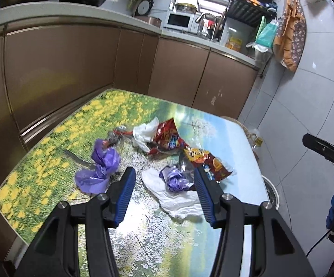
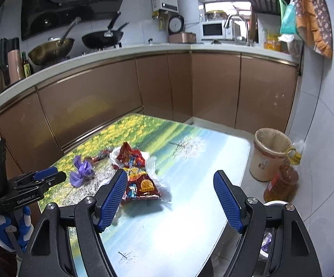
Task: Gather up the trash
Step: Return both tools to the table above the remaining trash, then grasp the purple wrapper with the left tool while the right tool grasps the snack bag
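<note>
Trash lies in a heap on the flower-print table (image 1: 51,143). It holds a crumpled purple bag (image 1: 102,166), a small purple wad (image 1: 176,177) on a white bag (image 1: 178,200), white tissue (image 1: 144,133) and two red snack wrappers (image 1: 167,136) (image 1: 213,164). My left gripper (image 1: 164,173) is open above the table, its jaws either side of the small purple wad. My right gripper (image 2: 170,175) is open and empty, with the near red wrapper (image 2: 141,187) by its left finger. The purple bag (image 2: 81,170) and far wrapper (image 2: 130,154) show behind.
A beige lined bin (image 2: 268,154) stands on the floor right of the table, with an oil bottle (image 2: 282,182) beside it. A white bin's rim (image 2: 275,203) sits at the table's near right edge. Brown cabinets (image 2: 97,101) run behind the table.
</note>
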`<state>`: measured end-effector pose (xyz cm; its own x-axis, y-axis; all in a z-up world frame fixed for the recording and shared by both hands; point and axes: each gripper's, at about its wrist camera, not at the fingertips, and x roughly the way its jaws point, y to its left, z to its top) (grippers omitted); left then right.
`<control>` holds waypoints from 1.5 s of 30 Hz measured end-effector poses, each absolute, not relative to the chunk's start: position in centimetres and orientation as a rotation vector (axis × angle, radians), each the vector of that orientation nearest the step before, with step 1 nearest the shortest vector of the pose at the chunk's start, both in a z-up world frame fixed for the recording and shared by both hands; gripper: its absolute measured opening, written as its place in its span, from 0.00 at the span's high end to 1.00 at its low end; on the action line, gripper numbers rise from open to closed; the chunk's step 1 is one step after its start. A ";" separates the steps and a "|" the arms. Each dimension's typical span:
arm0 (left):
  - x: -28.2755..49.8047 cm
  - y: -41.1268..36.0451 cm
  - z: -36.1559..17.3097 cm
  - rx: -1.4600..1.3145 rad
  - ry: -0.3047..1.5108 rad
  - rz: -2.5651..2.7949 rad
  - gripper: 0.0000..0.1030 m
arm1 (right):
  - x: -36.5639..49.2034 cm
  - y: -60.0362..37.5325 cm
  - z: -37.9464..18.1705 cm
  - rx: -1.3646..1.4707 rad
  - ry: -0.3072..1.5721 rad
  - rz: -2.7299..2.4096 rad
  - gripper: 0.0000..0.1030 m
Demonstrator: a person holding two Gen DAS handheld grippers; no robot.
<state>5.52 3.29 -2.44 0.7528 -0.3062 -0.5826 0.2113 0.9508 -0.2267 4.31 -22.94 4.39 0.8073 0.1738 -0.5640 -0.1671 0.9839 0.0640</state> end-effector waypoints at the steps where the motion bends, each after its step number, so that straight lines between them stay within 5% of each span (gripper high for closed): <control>1: 5.9 3.0 -2.9 -0.143 0.672 -0.288 0.51 | 4.8 -22.8 3.9 0.013 0.616 0.186 0.26; 26: 13.2 -1.0 -9.6 -0.090 0.833 -0.408 0.46 | 14.0 -16.6 -4.8 -0.039 0.824 0.400 0.38; 41: 14.4 0.8 -11.4 -0.179 0.871 -0.417 0.60 | 18.2 -13.4 -8.0 -0.123 0.889 0.463 0.45; 45: 14.3 0.8 -11.5 -0.185 0.869 -0.417 0.62 | 18.2 -13.1 -9.1 -0.140 0.912 0.463 0.56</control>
<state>14.35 0.81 -11.49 0.5715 -0.4273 -0.7006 0.2792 0.9041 -0.3236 18.19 -13.05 -9.10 0.5217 0.3266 -0.7882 -0.4431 0.8932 0.0768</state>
